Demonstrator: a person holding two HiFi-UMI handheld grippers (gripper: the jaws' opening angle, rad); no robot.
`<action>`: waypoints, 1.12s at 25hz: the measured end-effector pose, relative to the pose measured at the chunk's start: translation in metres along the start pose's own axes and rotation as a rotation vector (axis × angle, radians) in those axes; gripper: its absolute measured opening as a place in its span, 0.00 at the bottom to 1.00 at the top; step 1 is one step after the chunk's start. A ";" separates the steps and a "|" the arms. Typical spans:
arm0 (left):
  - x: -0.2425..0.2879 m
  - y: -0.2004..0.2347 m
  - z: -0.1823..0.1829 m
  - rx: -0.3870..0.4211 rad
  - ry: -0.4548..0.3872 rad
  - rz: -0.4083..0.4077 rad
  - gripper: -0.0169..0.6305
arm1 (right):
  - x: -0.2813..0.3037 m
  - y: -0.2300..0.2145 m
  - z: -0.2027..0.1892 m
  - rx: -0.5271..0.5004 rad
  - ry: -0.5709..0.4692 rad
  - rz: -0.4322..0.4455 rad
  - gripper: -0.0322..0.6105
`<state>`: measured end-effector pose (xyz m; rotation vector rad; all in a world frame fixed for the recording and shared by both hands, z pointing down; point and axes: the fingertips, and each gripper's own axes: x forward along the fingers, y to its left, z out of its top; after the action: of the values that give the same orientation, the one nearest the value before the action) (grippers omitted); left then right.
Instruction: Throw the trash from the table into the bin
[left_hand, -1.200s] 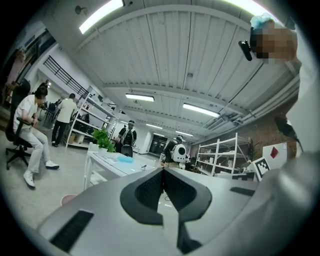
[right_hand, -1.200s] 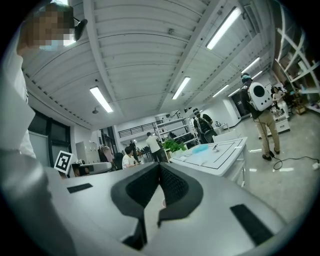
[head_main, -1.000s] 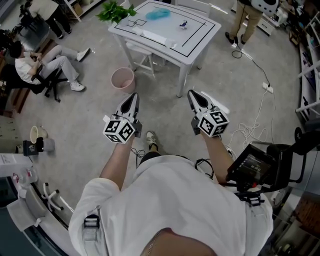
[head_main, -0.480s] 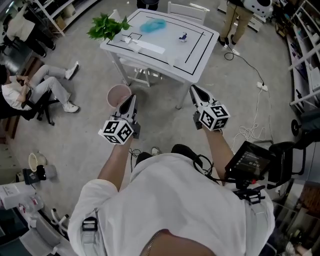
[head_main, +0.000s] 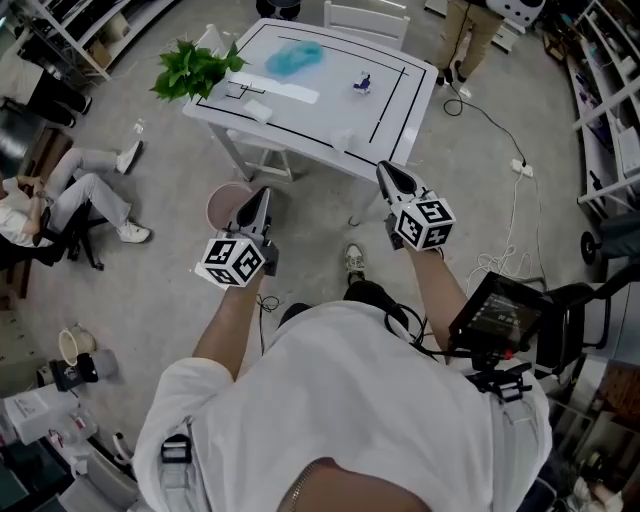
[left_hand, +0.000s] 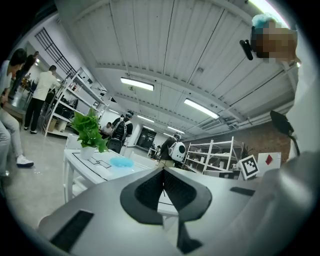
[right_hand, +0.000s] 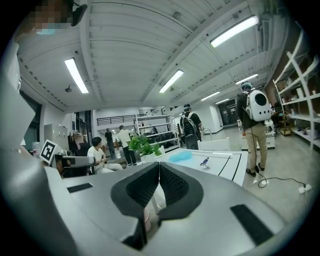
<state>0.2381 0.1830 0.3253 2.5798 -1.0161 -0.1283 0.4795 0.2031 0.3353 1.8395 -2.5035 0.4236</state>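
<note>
A white table (head_main: 400, 100) with black lines stands ahead of me. On it lie a crumpled blue piece (head_main: 295, 57), a small dark-blue item (head_main: 362, 82) and some white scraps (head_main: 285, 92). A pink bin (head_main: 222, 205) stands on the floor by the table's near left leg, partly behind my left gripper (head_main: 262, 194). That gripper is shut and empty, pointing level at the table. My right gripper (head_main: 385, 171) is also shut and empty, just short of the table's near edge. The left gripper view shows the blue piece (left_hand: 121, 162) beyond the shut jaws; the right gripper view shows it (right_hand: 181, 156) too.
A potted plant (head_main: 190, 65) sits on the table's left corner and a white chair (head_main: 365, 15) stands behind the table. A person (head_main: 468, 35) stands at the far right, another sits at the left (head_main: 45, 200). A cable (head_main: 500, 130) runs over the floor on the right.
Both grippers have moved forward toward the table, which now lies closer, with the bin just ahead of the left one. Both stay shut.
</note>
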 end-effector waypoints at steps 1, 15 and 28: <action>0.012 0.004 0.000 -0.003 0.002 0.005 0.03 | 0.010 -0.011 0.001 -0.001 0.006 0.001 0.07; 0.164 0.049 -0.003 -0.030 0.032 0.131 0.03 | 0.165 -0.166 0.002 -0.044 0.148 0.032 0.07; 0.205 0.085 -0.021 -0.064 0.064 0.295 0.03 | 0.280 -0.231 -0.042 -0.115 0.325 0.113 0.51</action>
<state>0.3391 -0.0064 0.3862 2.3305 -1.3308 -0.0018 0.6023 -0.1131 0.4700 1.4593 -2.3610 0.5217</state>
